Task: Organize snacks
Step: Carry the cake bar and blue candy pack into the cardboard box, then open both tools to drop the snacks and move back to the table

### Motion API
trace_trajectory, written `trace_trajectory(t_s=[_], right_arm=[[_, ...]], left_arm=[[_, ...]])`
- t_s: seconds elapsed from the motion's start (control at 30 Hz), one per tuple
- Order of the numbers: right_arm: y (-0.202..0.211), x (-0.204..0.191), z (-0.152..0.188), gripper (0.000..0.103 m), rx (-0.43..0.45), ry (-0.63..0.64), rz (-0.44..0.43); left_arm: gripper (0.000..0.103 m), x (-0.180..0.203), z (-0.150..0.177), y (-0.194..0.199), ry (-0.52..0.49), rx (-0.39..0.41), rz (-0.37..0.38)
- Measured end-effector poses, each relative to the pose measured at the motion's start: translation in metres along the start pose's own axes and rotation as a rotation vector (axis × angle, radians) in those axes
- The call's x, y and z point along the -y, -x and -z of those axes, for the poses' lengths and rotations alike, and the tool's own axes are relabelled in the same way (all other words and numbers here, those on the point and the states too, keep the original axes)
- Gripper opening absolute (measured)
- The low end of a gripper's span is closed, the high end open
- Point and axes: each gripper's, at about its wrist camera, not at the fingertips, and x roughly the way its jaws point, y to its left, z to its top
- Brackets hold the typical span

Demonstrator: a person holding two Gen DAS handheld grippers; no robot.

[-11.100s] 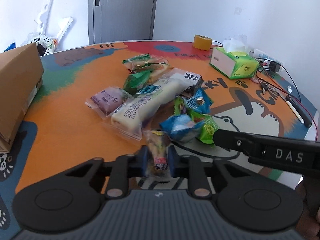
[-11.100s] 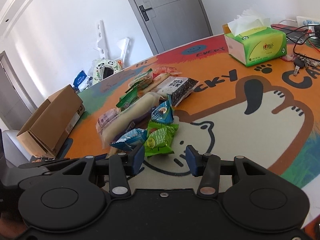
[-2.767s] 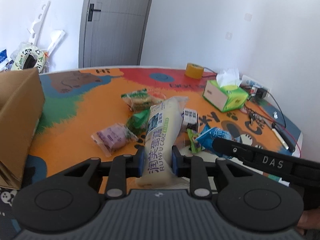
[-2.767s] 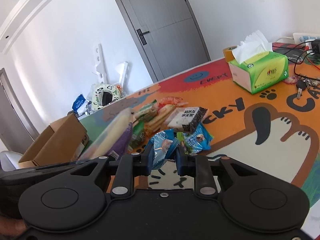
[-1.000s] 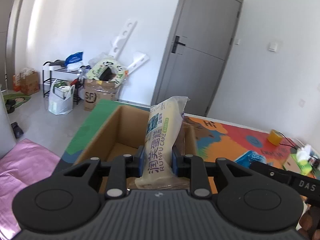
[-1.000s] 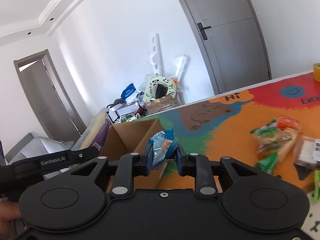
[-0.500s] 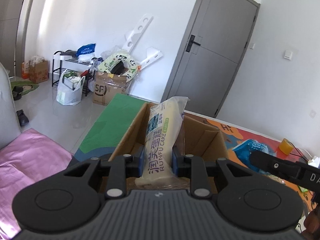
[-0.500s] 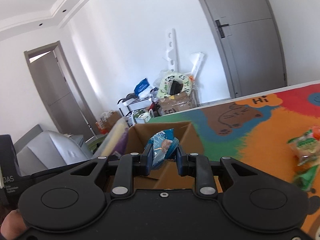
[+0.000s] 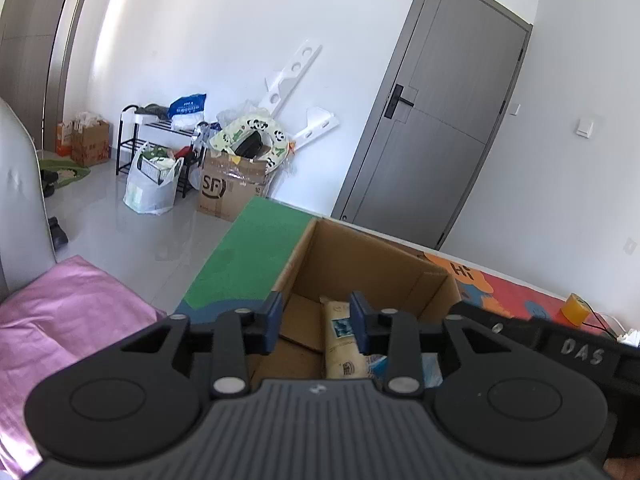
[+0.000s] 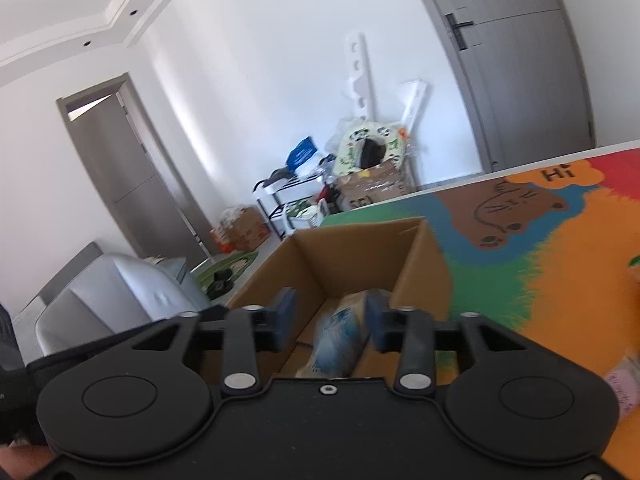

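An open brown cardboard box (image 9: 360,256) stands at the near end of the colourful table. My left gripper (image 9: 316,322) hangs over it with its jaws opening. The long cream cake packet (image 9: 344,340) has slipped down into the box, close beside the right pad and free of the left one. In the right wrist view my right gripper (image 10: 330,318) is over the same box (image 10: 352,252), jaws also opening. A blurred blue snack packet (image 10: 340,340) drops between and below its pads, which no longer press on it.
The table's mat (image 10: 560,248) stretches right, with a purple snack packet (image 10: 624,380) at the frame edge and a yellow tape roll (image 9: 576,306) far off. Left of the table are a pink cloth (image 9: 60,320), a grey seat (image 10: 120,292) and floor clutter by the door.
Both grippers have opened over the box. The cake packet has dropped out of the left jaws into the box, and the blue packet is falling from the right jaws.
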Motion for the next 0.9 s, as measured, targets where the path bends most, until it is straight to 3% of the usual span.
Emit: trace_trajectory(t_s=[0.2,0.27,0.4,0.6,0.9], right_arm=[[0.022,0.012,0.003,0.053,0.026,-0.025,0.038],[0.03,0.016,0.005,0.06,0.032,-0.027,0.052],[0.042,0.027,0.01,0.062,0.028,-0.047,0.079],[0.061,0.051,0.018,0.062,0.009,-0.102,0.105],[0.094,0.078,0.031,0.078,0.013,-0.124,0.153]], left_arm=[[0.059,0.01,0.003,0.005,-0.014,0.004,-0.001],[0.066,0.016,0.005,0.007,-0.023,0.008,-0.001],[0.078,0.029,0.009,0.011,-0.051,0.007,0.01],[0.081,0.048,0.017,0.01,-0.074,-0.021,0.011],[0.088,0.084,0.033,0.018,-0.132,-0.038,0.044]])
